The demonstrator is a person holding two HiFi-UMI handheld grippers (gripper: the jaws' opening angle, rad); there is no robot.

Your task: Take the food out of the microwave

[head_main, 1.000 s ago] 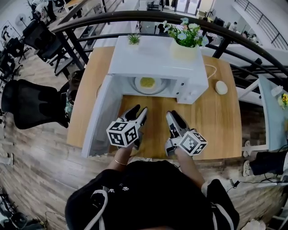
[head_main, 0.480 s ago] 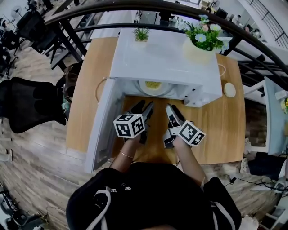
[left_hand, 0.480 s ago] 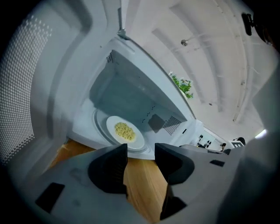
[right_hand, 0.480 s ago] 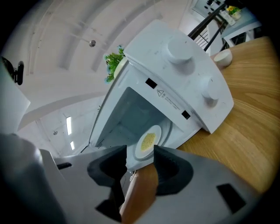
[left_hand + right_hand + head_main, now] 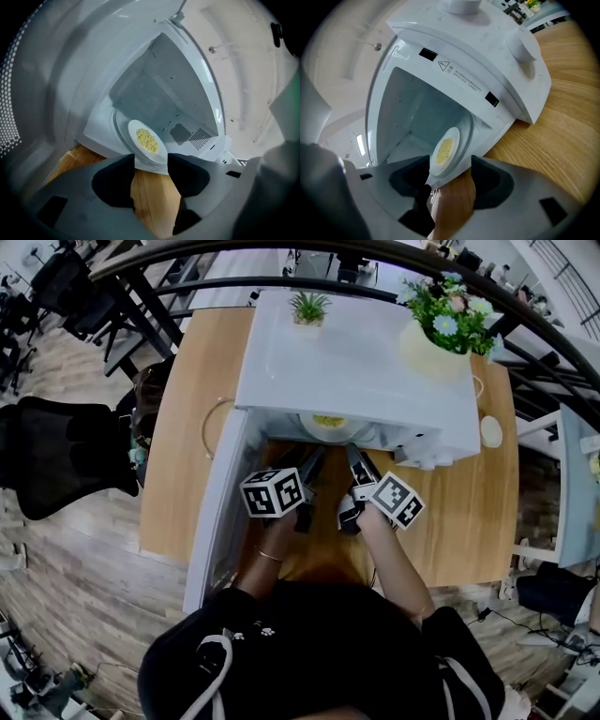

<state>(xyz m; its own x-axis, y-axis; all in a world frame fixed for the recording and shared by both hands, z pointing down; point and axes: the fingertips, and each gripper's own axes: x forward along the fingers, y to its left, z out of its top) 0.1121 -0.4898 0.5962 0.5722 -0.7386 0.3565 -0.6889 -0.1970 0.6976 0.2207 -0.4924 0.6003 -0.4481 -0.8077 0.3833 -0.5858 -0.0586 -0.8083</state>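
A white microwave (image 5: 361,371) stands on the wooden table, its door (image 5: 220,512) swung open to the left. Inside, on the turntable, sits a white plate of yellow food (image 5: 328,421), also seen in the left gripper view (image 5: 146,140) and the right gripper view (image 5: 444,151). My left gripper (image 5: 311,465) (image 5: 151,164) is just in front of the opening; its jaws have just been opening and hold nothing. My right gripper (image 5: 357,463) (image 5: 450,171) is beside it, open, short of the plate's near rim.
A pot of flowers (image 5: 439,329) and a small green plant (image 5: 309,307) stand on top of the microwave. A white round object (image 5: 491,431) lies on the table (image 5: 197,427) to the right. A black office chair (image 5: 56,460) stands left of the table.
Both grippers have moved forward and down from the table's middle to the microwave opening. The left jaws stand wider apart.
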